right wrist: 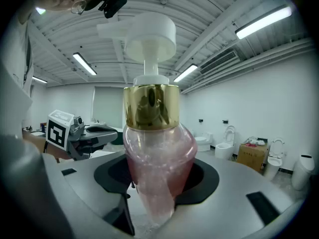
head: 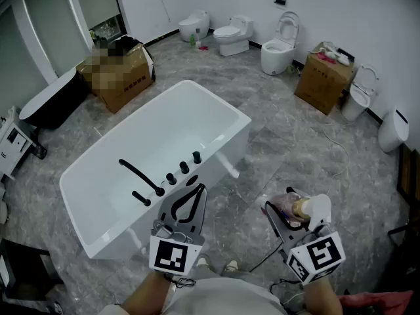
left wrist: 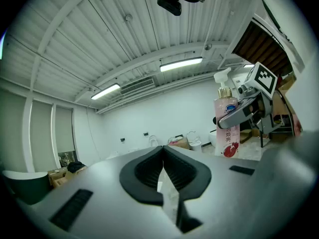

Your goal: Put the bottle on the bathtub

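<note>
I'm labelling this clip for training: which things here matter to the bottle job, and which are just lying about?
Job: pink pump bottle, right gripper shut on it, white bathtub.
Lying about: cardboard box by the tub, second box and toilets along the far wall; left gripper idle, shut.

My bottle (right wrist: pixel 158 178): clear glossy plastic, shiny gold metallic collar (right wrist: pixel 151 106), smooth white plastic pump (right wrist: pixel 149 34); bathtub (head: pixel 236 143) smooth, glossy.

Bright, even light from ceiling tubes (left wrist: pixel 181 63). Both gripper views bulge fisheye, black at the corners. Bottle (right wrist: pixel 158 173) close up looks soft. Bathtub (head: pixel 234 144) gleams; shadows faint.
</note>
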A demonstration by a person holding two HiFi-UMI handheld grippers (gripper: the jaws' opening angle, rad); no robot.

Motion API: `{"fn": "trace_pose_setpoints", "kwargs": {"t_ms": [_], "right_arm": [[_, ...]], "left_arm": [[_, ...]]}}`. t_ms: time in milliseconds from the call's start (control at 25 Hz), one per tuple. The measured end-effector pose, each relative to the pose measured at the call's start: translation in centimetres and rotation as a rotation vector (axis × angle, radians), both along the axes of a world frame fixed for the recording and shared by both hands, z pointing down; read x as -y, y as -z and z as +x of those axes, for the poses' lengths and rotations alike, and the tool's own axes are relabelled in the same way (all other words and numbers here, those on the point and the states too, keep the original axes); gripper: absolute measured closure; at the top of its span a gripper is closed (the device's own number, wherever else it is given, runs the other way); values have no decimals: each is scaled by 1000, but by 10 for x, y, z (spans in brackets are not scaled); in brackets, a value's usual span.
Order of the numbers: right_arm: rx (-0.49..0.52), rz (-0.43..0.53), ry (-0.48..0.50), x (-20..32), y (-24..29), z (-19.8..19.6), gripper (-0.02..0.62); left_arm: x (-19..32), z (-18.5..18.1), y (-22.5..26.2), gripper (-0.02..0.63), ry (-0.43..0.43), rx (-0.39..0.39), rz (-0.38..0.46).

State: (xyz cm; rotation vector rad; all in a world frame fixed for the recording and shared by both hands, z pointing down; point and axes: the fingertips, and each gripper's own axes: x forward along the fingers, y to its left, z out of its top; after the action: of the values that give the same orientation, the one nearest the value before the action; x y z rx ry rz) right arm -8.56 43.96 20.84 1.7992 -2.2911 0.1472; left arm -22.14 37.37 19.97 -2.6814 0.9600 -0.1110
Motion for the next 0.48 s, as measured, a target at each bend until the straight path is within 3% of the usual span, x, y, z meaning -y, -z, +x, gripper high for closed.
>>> {"fn": "trace_pose_setpoints", "kwargs": {"t_ms": [480], "right_arm": [[31, -14, 12, -12, -6, 22, 344]], "left_arm": [[-12, 16, -11, 588, 16, 37, -7]]}}
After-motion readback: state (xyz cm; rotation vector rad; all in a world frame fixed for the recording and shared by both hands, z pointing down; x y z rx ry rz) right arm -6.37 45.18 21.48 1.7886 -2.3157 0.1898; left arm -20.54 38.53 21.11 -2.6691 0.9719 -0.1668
